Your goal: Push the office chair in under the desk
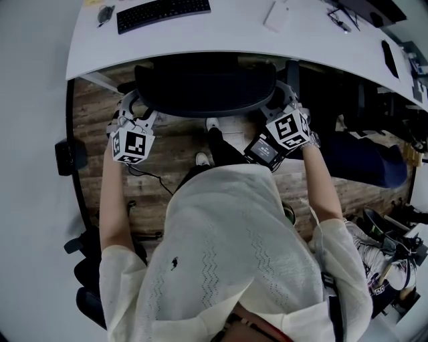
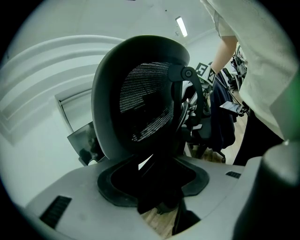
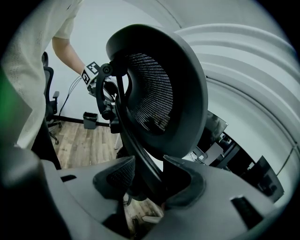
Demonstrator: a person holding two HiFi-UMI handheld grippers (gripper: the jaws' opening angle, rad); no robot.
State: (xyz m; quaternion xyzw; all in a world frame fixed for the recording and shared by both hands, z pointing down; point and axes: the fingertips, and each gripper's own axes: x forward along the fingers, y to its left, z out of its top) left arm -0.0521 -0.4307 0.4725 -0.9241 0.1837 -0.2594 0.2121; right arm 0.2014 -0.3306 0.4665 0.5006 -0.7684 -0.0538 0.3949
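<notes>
Head view, left gripper [image 1: 134,110], right gripper [image 1: 284,103] clamping office chair [image 1: 200,87], desk [image 1: 234,33] beyond.

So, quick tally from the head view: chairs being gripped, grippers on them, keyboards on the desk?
Office chair: 1
Grippers: 2, the left gripper and the right gripper, each shut on the chair's back frame
Keyboard: 1
Total: 4

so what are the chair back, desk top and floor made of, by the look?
Office chair back: black woven mesh, with a fine thread grid catching the light. Its rim looks like matte moulded plastic.
Desk top: smooth white with a faint sheen, probably laminate, can't confirm.
Floor: brown planks with grain, either wood or wood-look.
</notes>
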